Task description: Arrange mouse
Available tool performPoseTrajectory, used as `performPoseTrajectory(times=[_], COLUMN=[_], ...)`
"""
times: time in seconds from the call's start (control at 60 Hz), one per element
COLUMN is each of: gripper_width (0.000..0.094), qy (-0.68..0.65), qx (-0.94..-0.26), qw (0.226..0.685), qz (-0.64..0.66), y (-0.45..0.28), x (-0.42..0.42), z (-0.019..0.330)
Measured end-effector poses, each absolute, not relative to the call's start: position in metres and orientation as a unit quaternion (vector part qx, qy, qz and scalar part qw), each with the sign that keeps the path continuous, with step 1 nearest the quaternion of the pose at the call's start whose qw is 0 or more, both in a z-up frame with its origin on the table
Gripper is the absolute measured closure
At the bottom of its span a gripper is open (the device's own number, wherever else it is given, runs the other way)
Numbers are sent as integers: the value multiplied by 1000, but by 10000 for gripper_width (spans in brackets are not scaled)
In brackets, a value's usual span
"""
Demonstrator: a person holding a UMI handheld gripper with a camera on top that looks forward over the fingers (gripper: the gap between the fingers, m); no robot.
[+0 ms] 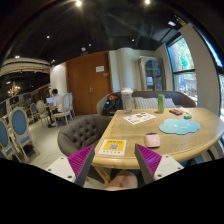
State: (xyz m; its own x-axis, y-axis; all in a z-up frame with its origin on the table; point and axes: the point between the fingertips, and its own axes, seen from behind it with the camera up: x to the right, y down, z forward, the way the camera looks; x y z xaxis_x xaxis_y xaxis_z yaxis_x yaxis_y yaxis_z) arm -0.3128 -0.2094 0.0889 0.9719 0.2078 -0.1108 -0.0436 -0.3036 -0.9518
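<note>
Looks like a café or a lounge-style public dining room rather than a home. Dark ceiling (100, 25) dotted with small recessed spotlights (78, 3). Round light-wood table (190, 140) paired with a grey tufted tub armchair (82, 130). Farther off, pale blue-backed dining chairs (20, 125) grouped around other tables, with a seated person in a white top (54, 100) among them. Tall wooden double doors (88, 82) in the back wall, a glass-fronted grey cabinet (150, 72) beside them, and large daylight windows (184, 68) along one side.
</note>
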Motion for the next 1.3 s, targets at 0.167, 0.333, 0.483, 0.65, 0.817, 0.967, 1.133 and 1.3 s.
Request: performPoseTrajectory(times=[0.167,0.333,0.483,0.65,0.817,0.967,1.133,1.3], gripper_width=[100,98,106,109,116,277,412,521], qy=[-41,-25,-10,6,20,6,8,2], qx=[-800,-799,-800,-802,-804,-799,-784,-780], qw=[590,598,599,597,594,602,621,626], qz=[96,53,24,3,24,7,3,3], y=[-196,-170,-135,-90,-52,-40,-37,-38], x=[-296,-255,-219,-183,-180,-183,-180,-181], z=[78,65,45,18,3,-2,-4,-3])
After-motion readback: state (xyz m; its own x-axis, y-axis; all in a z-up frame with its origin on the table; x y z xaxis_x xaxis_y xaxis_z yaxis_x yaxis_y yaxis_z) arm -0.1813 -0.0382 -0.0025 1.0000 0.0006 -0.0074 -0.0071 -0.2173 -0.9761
